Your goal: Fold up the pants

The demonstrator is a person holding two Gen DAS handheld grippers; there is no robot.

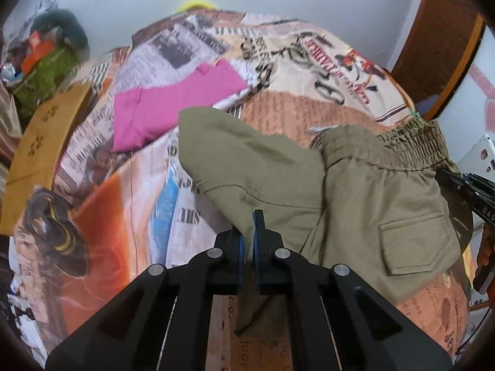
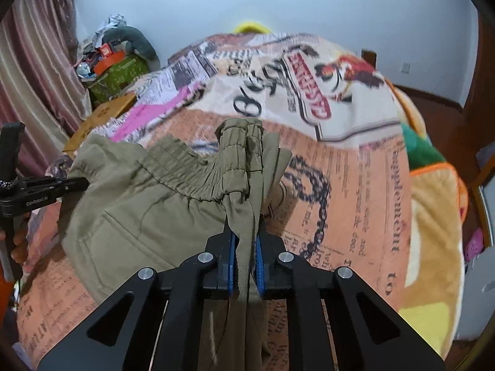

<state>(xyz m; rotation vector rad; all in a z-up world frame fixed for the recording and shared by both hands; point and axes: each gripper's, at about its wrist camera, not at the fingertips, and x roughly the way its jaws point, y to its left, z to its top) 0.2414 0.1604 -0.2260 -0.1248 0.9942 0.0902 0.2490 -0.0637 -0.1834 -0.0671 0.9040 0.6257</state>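
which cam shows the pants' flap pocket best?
Left wrist: the flap pocket on the olive pants faces the camera, outline clear. Right wrist shows only a faint, foreshortened pocket seam at left.

Left gripper (image 1: 248,238) clamped, right gripper (image 2: 246,247) likewise, apparently

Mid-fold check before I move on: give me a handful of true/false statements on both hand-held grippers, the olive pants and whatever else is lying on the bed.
1. The left hand-held gripper is shut on the olive pants. True.
2. The right hand-held gripper is open and clear of the fabric. False: it is shut on a bunched fold of the pants just below the elastic waistband.
3. A pink garment lies on the printed blanket beyond the pants. True.
4. The pants are already folded into a neat rectangle. False: they are rumpled and held up between the grippers.
5. A flap pocket shows on the pants. True.
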